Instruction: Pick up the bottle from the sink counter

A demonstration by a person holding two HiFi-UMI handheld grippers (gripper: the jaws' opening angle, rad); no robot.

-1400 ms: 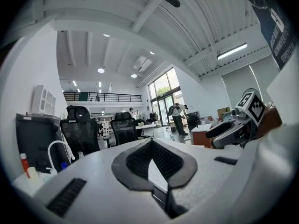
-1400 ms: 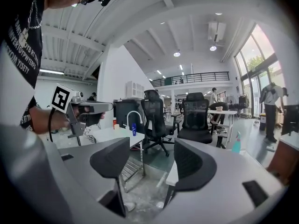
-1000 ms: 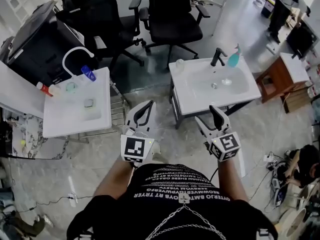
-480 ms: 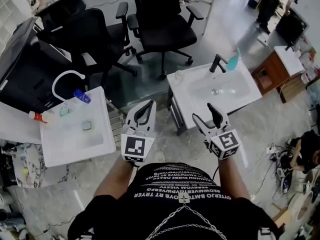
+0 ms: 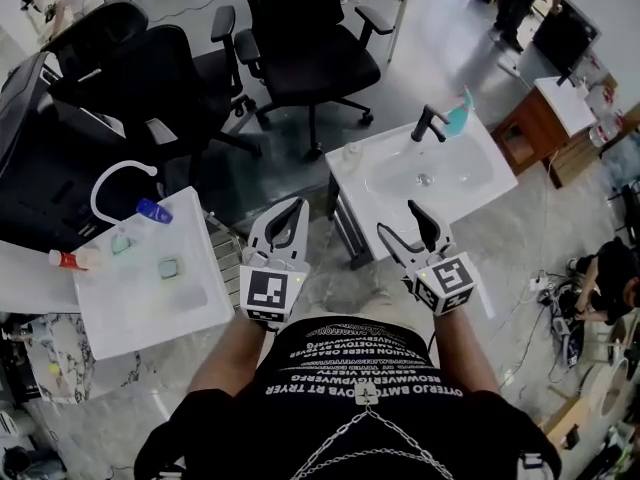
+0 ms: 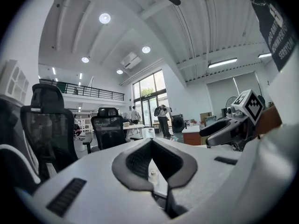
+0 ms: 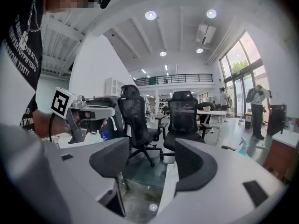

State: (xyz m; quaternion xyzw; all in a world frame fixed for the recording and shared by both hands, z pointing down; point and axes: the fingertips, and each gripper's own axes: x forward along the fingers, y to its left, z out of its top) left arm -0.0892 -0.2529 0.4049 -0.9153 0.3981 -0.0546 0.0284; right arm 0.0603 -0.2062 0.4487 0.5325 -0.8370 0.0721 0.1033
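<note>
- A small pale bottle [image 5: 349, 152] stood upright on the near-left corner of the white sink counter [image 5: 352, 186]. It was ahead of both grippers and well apart from them.
- In the left gripper view this small pale bottle [image 6: 152, 175] showed far off through the gap between the bowed jaws.
- A teal spray bottle [image 5: 460, 118] stood at the back edge of the same counter, just beside the black faucet [image 5: 430, 124]. It was farther from the grippers than the pale one, and I could not tell which of the two the task meant.
- The right gripper [image 5: 400, 220] hung short of the counter's near edge with its jaws wide apart and nothing between them. Its own view [image 7: 152, 160] looked past the dark pads at the counter's white edge, with the teal spray bottle [image 7: 243, 146] far to the right.
- The left gripper [image 5: 297, 206] was held over the floor, left of the counter, with its fingertips together. The curved fingers left a diamond-shaped gap [image 6: 150, 142] that held nothing.
- The shallow oval basin [image 5: 455, 173], smooth and glossy white, showed a small metal drain [image 5: 424, 179].
- A second white sink [image 5: 150, 303] stood well to the left with an arched white faucet [image 5: 113, 175]. A blue bottle [image 5: 155, 211] and a red-capped bottle [image 5: 62, 259] lay at its back edge, and a small squarish thing [image 5: 170, 267] sat in its basin.
- Black mesh office chairs [image 5: 310, 48] stood behind on the polished grey floor, and a wooden cabinet [image 5: 530, 133] stood to the right of the counter.
</note>
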